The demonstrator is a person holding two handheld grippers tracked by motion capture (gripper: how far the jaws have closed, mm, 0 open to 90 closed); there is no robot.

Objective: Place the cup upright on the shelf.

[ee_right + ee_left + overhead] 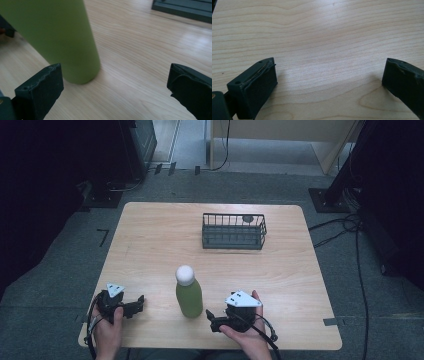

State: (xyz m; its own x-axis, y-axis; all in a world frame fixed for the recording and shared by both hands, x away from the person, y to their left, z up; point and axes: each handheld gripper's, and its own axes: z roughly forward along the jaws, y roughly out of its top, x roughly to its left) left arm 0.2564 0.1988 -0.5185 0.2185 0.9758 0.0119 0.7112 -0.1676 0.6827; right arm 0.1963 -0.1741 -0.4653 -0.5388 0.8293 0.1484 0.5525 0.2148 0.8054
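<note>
Green, with a white cap, the bottle [189,295] stands upright near the 6 o'clock edge of the pale wood counter [150,240], between the two grippers. It is within reach of either hand, and nothing touches it.

Right gripper [214,319]: rests low at the 5 o'clock side of the bottle, aimed toward 9 o'clock. Its fingers are spread wide and hold nothing. In the right gripper view the bottle [60,37] rises just beyond the left finger [40,95] and partly outside the gap, which suggests a line-up short of a grasp. A sideways shift would probably be needed to centre the body between the pads.

Left gripper [136,304]: lies at the 7 o'clock side of the bottle, near it but apart, pointing toward 3 o'clock. Its fingers [254,90] are likewise released, with bare counter [324,37] between them. The posture reads as waiting or support, not reaching.

Wire basket [234,231]: dark, open-topped, set toward 12 o'clock and well apart from the bottle. A small round grey thing [247,219] shows at its far rim; whether this sits inside or behind cannot be told. The basket is a likely destination for the bottle, and the open stretch of counter between them leaves a free path.
</note>
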